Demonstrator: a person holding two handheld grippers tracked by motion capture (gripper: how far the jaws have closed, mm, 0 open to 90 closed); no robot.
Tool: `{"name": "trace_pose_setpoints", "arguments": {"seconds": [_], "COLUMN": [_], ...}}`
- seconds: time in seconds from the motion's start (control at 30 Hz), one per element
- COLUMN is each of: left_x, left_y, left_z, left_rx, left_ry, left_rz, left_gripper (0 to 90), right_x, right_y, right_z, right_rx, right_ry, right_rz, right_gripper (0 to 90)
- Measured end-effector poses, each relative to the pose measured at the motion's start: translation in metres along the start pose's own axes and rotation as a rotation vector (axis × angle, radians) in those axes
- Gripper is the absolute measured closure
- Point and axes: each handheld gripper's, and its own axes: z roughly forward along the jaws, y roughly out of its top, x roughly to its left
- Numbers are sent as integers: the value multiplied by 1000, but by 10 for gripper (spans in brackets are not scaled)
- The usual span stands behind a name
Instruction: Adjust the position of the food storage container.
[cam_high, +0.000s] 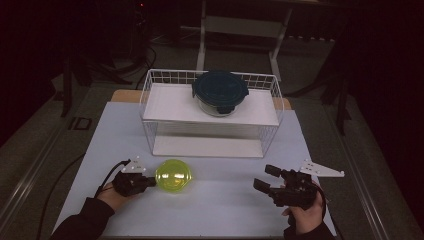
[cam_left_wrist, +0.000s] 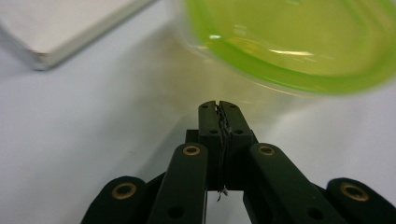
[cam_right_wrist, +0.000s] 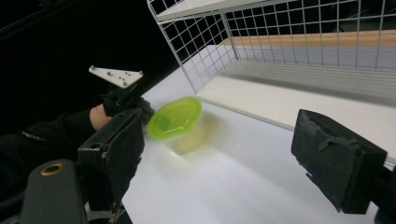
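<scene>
High view, L gripper: jaws pressed together, tips right at the near-left edge of the green-lidded container; whether they touch it can't be told from here.
High view, container: on the white table, near-left, in front of the wire rack.
High view, R gripper: jaws wide apart, holding nothing, well right of the container.
High view, rack: dark-lidded glass bowl on the upper shelf, far side.
L gripper view, jaws: shut flat on each other, nothing between; green lid just beyond the tips, blurred.
R gripper view, jaws: spread wide, empty; container and L gripper farther off, beside the rack's corner.
</scene>
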Motion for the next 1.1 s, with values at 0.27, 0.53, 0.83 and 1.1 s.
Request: {"name": "trace_pose_setpoints", "arguments": {"seconds": [0.27,0.53,0.83,1.1], "left_x": [-2,-21,-36,-42], "left_y": [7,10,19,28], "left_z": [11,15,30,42], "left_rx": [16,17,28,34], "left_ry": [-39,-88,-128,-141], "left_rz": [22,52,71,88], "left_gripper": [878,877,877,877], "right_x": [0,0,-1,-1], "right_y": [-1,-2,-2,-2], "right_z": [-1,-1,-2,-1], "right_rx": [5,0,-1,0], "right_ry": [-8,-12,-15,-12], "right_rz": [-2,-3,-5,-5], "right_gripper": [168,169,169,169]}}
